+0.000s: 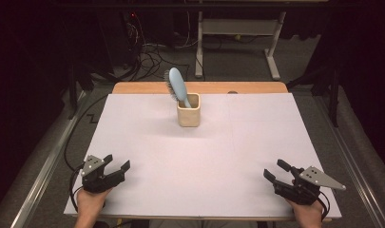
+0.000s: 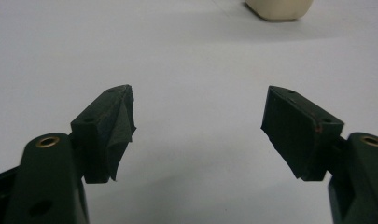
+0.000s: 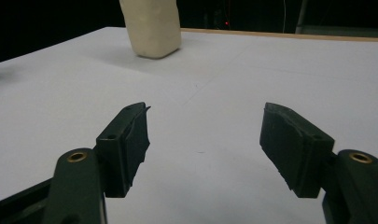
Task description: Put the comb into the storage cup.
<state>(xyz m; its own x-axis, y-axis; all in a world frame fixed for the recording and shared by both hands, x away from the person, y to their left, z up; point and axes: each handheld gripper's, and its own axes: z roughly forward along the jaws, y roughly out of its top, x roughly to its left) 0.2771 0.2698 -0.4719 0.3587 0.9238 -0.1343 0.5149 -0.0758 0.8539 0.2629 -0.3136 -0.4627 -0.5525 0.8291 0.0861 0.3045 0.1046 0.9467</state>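
A cream square cup (image 1: 188,112) stands upright at the middle back of the white table sheet (image 1: 199,156). A light blue hairbrush (image 1: 177,85) leans in it, handle down, bristle head up and tilted left. My left gripper (image 1: 117,164) rests near the front left corner, open, with nothing between its jaws. My right gripper (image 1: 274,170) rests near the front right corner, open and empty too. The left gripper view has the cup's base (image 2: 279,9) far ahead of my left gripper (image 2: 198,114). The right gripper view shows the cup (image 3: 150,28) far off, left of my right gripper (image 3: 205,123).
A wooden table edge (image 1: 133,88) runs behind the white sheet. Beyond it lie floor cables (image 1: 152,57) and a white desk frame (image 1: 237,38). Metal rails (image 1: 43,171) flank the table on both sides.
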